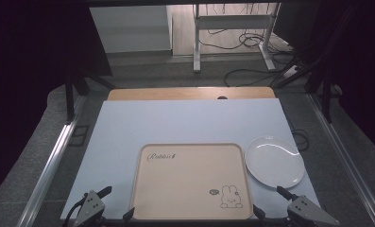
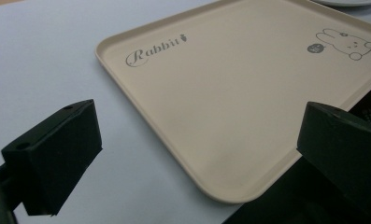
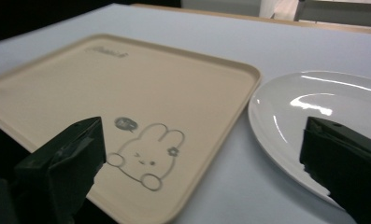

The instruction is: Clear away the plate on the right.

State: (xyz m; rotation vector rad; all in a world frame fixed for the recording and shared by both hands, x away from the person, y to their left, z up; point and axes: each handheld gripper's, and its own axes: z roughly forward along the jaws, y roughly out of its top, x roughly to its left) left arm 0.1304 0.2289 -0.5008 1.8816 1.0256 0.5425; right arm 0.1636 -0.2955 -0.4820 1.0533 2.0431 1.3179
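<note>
Nothing held yet: tray (image 1: 191,182) and plate (image 1: 274,161) lie flat on the tabletop (image 1: 185,123), both grippers waiting at its near edge.

Beige and empty, the tray sits at the near middle, its rabbit print toward the right corner; the white plate lies just beside its right rim, seemingly not touching, an easy reach for the right hand. Either gripper flanks a near corner of the tray: the left gripper (image 1: 108,203) at the left corner, the right gripper (image 1: 269,202) between tray corner and plate, likely so each can take its own side. Both sets of fingers (image 2: 52,158) stand wide apart, with nothing between them.
</note>
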